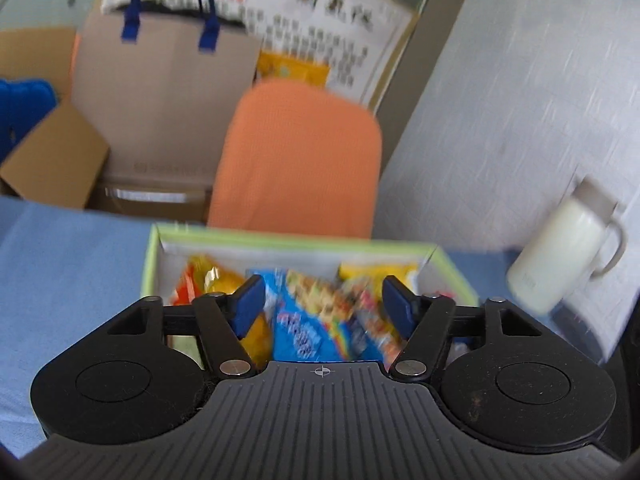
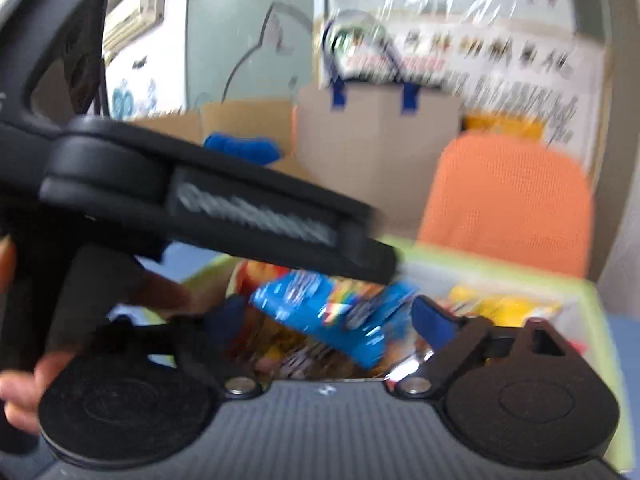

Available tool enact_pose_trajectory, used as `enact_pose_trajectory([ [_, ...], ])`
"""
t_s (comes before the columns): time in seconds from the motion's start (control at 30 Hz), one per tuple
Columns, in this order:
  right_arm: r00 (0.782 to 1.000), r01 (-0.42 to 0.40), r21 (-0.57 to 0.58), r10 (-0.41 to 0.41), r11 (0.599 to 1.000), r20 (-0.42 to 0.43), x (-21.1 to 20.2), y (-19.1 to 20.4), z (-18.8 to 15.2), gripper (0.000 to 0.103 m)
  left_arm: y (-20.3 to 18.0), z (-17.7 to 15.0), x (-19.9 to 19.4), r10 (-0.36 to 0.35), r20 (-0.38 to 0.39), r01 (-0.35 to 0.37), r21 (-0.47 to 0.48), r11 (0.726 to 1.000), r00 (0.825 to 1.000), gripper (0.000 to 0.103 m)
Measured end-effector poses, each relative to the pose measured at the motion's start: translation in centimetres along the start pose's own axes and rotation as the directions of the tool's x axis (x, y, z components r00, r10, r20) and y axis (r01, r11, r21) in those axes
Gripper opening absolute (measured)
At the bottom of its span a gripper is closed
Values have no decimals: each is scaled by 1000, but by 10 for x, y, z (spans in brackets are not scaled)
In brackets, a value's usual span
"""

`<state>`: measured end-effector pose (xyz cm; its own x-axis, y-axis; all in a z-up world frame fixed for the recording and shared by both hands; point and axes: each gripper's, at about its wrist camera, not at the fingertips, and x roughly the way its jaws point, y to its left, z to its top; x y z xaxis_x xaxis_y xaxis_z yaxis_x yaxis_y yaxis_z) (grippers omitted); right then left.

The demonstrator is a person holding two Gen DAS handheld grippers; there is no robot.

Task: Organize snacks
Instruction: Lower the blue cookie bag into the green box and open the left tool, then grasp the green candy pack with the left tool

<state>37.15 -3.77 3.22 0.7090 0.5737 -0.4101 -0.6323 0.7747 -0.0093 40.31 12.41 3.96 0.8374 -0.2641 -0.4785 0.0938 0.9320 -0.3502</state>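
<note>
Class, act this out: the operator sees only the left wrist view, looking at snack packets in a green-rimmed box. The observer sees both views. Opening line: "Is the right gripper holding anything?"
Observer: No. The right gripper is open, and its pads are clear of the blue packet.
Operator: Where is my left gripper from that side?
Observer: The left gripper shows side-on, and its tip seems to reach over the box.
Operator: What holds it?
Observer: A hand at the picture's left edge grips its handle.
</note>
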Motion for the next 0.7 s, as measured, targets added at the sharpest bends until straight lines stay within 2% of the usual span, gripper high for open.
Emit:
enact_pose_trajectory([
  [0.07, 999, 5, 14, -6, 1000, 54, -33, 0, 0, 94, -3, 4, -26, 21, 60, -21, 2, 1000, 998, 65],
  [0.13, 997, -10, 9, 9, 1000, 76, -61, 5, -7, 94, -4, 0, -53, 19, 88, -20, 13, 1000, 996, 67],
  [0.2, 998, -37, 8, 36, 999, 56, -83, 16, -27, 94, -4, -13, -76, 3, 85, -5, 18, 1000, 996, 67],
  [0.23, 998, -59, 14, 59, 998, 20, -85, 20, -36, 94, -4, -24, -84, -9, 73, 8, 17, 1000, 997, 67],
  [0.37, 984, -83, 46, 89, 995, -155, -67, 46, -80, 94, 3, -67, -81, -42, -81, 42, 6, 999, 996, 62],
  [0.43, 975, -94, 37, 99, 995, -197, -49, 57, -87, 93, 10, -82, -66, -47, -173, 39, -48, 998, 984, 53],
  [0.5, 970, -93, 30, 97, 995, -222, -37, 64, -88, 93, 15, -93, -54, -76, -238, 55, -95, 994, 968, 48],
  [0.7, 958, -79, 60, 93, 995, -272, -24, 66, -97, 93, 17, -112, -40, -59, -282, 27, -115, 993, 958, 46],
])
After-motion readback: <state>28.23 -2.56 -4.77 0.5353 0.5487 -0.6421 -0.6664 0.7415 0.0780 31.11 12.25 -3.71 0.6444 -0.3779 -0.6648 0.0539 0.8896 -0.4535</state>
